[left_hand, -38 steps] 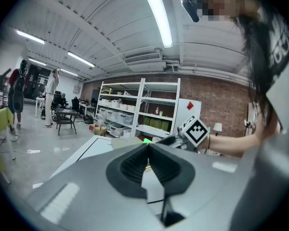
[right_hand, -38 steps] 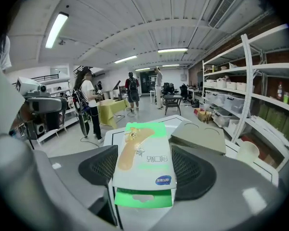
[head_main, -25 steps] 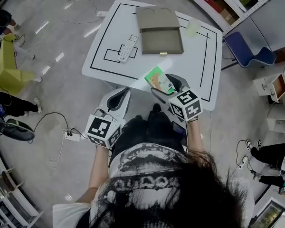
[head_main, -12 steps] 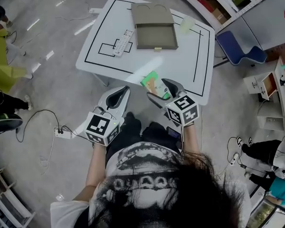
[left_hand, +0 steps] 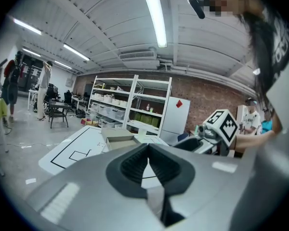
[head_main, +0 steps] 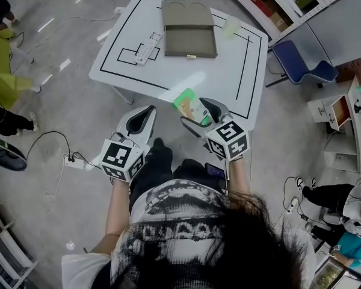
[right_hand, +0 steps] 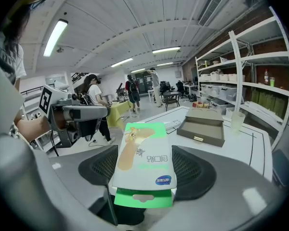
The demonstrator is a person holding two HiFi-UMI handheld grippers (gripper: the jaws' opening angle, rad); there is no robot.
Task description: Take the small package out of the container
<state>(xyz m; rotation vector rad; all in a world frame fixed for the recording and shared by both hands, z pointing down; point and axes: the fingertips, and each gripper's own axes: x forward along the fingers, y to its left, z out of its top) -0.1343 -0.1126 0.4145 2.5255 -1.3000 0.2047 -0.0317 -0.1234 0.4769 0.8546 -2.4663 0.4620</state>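
The small package, green and white, sat clamped between the two pads of the right gripper, just right of the head view's centre; its far end stuck out past the jaw tips, towards the table; in the right gripper view the package stood upright in the middle of the frame, with the right gripper closed on its lower part and the dark pads pressed to both sides; the package was out of the container, an open grey box well apart from it at the top centre of the head view, beside a remote and a pale cup; the left gripper hung left of centre, off the table, and its own view showed the left gripper with jaws drawn together and nothing between them.

Against the frame a second earlier, the container and table had slid up the head view; the package, then over the tabletop, now lay at its near edge; the right gripper's hold had not changed; the left gripper had shifted slightly left.
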